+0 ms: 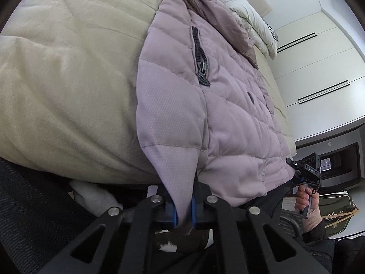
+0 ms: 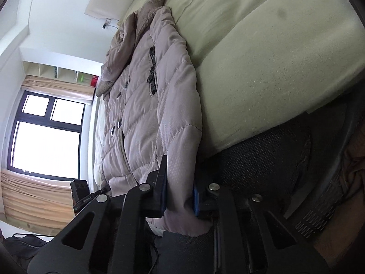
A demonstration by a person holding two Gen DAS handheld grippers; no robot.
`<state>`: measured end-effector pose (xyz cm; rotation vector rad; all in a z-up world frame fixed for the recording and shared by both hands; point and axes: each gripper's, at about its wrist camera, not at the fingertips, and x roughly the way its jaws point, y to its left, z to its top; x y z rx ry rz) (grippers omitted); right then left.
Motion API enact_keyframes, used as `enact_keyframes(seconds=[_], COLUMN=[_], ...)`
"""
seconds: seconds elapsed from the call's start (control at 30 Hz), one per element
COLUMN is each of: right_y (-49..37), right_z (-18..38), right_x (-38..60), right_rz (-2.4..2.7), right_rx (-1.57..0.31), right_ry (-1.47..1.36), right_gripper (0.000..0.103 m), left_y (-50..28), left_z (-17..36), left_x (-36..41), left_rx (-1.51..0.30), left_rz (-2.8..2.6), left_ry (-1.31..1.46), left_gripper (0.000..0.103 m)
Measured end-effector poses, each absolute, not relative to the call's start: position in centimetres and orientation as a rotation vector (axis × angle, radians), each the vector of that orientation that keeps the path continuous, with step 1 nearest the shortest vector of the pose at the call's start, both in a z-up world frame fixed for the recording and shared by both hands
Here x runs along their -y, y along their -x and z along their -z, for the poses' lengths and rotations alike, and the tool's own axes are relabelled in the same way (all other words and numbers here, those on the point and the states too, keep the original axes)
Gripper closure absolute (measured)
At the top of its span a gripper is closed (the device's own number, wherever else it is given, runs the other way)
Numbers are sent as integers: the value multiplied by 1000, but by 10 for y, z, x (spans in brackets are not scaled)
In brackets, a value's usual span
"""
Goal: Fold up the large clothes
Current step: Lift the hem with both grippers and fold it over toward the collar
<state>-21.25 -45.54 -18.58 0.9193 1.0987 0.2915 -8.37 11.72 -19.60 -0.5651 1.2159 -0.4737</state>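
We have the puffer jacket lying lengthwise on the bed, collar end away from us at 12 o'clock and hem hanging off the near edge at 6 o'clock. The left hand-held gripper is nearly closed, its blue-padded fingers pinching one bottom corner of the jacket. The right hand-held gripper is clamped the same way on the other hem corner, with a thick wad of fabric between its fingers. In the left view we also see the right hand around its handle at 4 o'clock.

We judge the step in hand to be lifting the hem to carry it toward the collar. To do it well, we should raise both corners together and keep the hem taut between them, so the padded body does not sag or twist. The pocket zipper and the snap buttons should end up inside the fold, lying flat (the quilting is bulky and will spring back if laid down loosely). The fleece-lined hood sits bunched at 1 o'clock and may need smoothing first.

For writing, we can make out only a small label on the right device in the left view, seemingly "DAS", too small to read with confidence. No brand shows on the jacket.
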Motion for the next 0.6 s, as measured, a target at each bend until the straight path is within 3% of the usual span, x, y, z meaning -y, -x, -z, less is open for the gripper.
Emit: enact_keyframes(seconds=[0.23,0.6], right_y=[218,183], right_z=[144,23], right_x=[453,434], right_rz=[-336,-357], right_rx=[-932,-648], right_ry=[-893,-735], right_gripper=[95,97], left_y=[84,35], left_z=[157,63], left_x=[-136,-152], left_rx=[-1082,-750], left_rz=[520,548], left_ry=[710,762], left_gripper=[96,97])
